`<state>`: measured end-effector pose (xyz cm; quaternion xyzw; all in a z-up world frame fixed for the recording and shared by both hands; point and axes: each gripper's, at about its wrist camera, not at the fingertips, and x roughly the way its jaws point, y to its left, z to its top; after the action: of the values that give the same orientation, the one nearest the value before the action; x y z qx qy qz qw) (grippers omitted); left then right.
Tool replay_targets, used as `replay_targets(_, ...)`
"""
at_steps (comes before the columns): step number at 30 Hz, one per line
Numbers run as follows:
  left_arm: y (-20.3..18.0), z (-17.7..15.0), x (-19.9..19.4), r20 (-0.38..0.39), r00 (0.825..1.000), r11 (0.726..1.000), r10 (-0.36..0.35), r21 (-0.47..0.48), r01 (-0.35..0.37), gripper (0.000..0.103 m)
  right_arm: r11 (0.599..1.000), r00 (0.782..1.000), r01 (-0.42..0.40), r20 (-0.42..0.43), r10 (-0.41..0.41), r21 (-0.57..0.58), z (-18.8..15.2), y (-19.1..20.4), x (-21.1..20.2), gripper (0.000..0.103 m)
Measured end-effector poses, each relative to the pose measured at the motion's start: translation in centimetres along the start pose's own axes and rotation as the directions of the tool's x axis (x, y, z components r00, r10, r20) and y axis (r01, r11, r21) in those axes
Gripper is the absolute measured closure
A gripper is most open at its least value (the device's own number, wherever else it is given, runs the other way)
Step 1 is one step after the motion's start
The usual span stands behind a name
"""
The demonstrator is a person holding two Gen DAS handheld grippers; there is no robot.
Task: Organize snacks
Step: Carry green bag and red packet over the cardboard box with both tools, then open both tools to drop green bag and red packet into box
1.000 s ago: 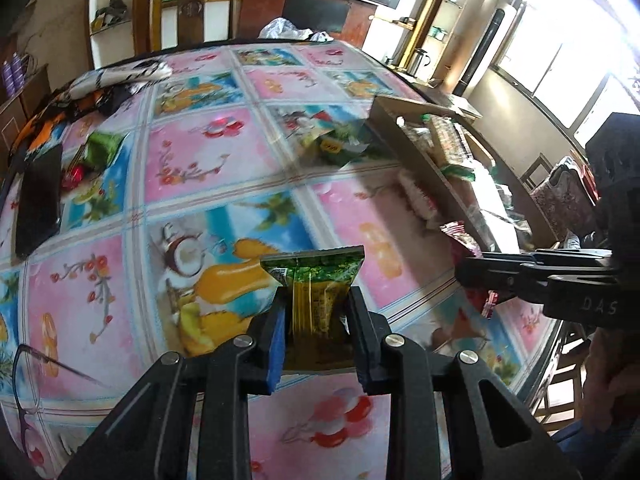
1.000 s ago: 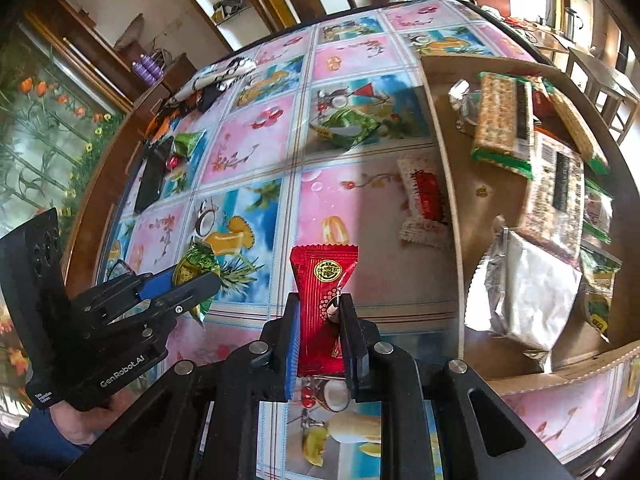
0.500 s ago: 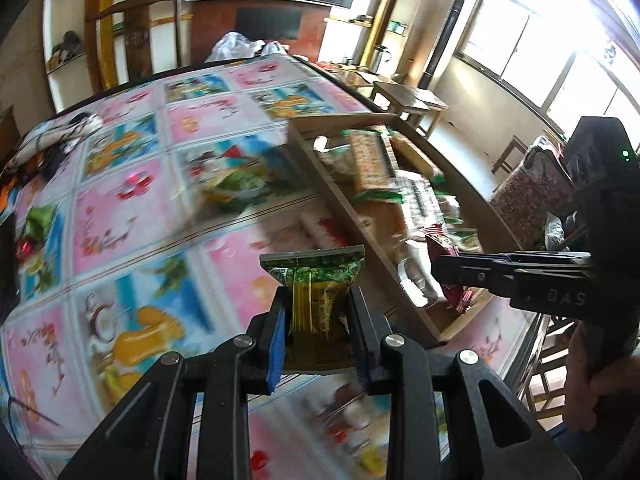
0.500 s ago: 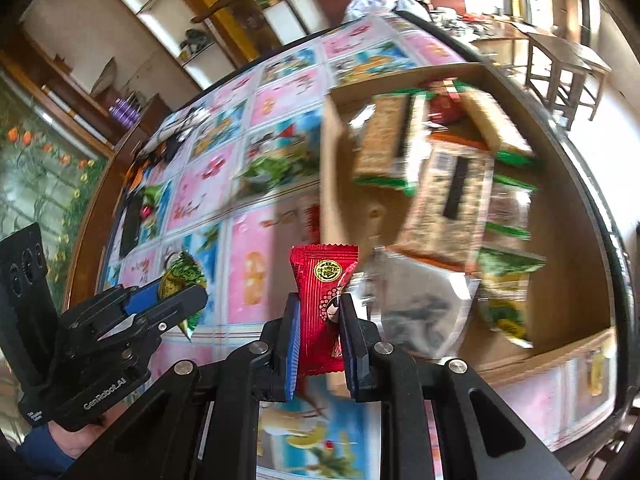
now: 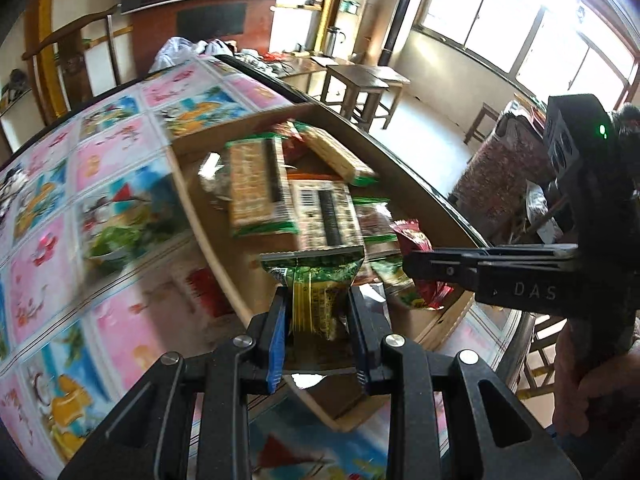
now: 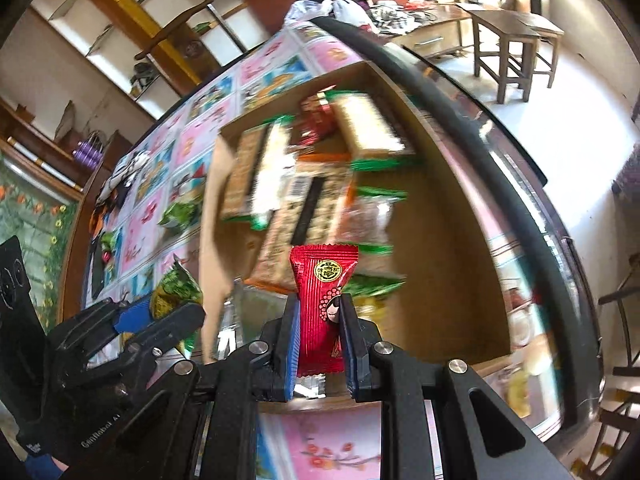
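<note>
My left gripper (image 5: pixel 316 300) is shut on a green and yellow snack packet (image 5: pixel 314 290), held upright above the near part of a shallow cardboard box (image 5: pixel 192 204). Over the same box, my right gripper (image 6: pixel 319 308) is shut on a red candy packet (image 6: pixel 322 280). The box holds several snack packs, among them long cracker packs (image 5: pixel 256 184) and a barcode-marked pack (image 5: pixel 326 216). The right gripper (image 5: pixel 416 266) with its red packet (image 5: pixel 414 238) shows at the right of the left wrist view. The left gripper (image 6: pixel 160 312) with its green packet (image 6: pixel 174 292) shows low on the left of the right wrist view.
The box lies on a round table with a bright patterned cloth (image 5: pixel 48 248). A green packet (image 6: pixel 180 214) and a red one (image 5: pixel 204 288) lie on the cloth left of the box. The table's dark rim (image 6: pixel 500 152) runs just beyond the box. Stools (image 5: pixel 360 84) stand on the floor.
Both grippers have swept to the right from over the cloth to above the box, each keeping its packet. The box now fills the middle of both views.
</note>
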<state>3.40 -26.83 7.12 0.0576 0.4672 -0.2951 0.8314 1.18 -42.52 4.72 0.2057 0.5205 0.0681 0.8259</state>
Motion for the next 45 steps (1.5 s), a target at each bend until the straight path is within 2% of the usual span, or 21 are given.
replay_targets(11, -3.5, 0.9, 3.9, -0.06, 0.998, 0.998, -0.015, 0.062, 0.019, 0.076, 0.998, 1.0, 0.022, -0.024, -0.02, 0.053, 1.0, -4.2, 0.3, 0.084)
replay_targets(19, -4.8, 1.1, 4.9, -0.071, 0.997, 0.996, -0.019, 0.086, 0.025, 0.076, 0.998, 0.998, 0.028, -0.049, -0.025, 0.061, 1.0, -5.2, 0.9, 0.083)
replay_targets(34, -4.9, 1.0, 4.8, -0.071, 0.997, 0.995, -0.043, 0.085, 0.049, 0.074, 0.996, 0.998, 0.05, -0.052, -0.046, 0.075, 0.5, -5.1, 0.7, 0.082)
replay_targets(38, -5.0, 0.9, 4.3, -0.066, 0.996, 0.994, -0.055, 0.086, 0.061, 0.062, 0.995, 0.997, 0.055, -0.05, -0.051, 0.082, 0.2, -5.1, 0.4, 0.082)
replay_targets(45, -4.5, 0.8, 2.5, -0.029, 0.998, 0.996, -0.052, 0.076, 0.054, 0.061, 0.995, 0.998, 0.062, -0.015, -0.061, 0.083, 0.0, -4.8, -0.8, 0.081)
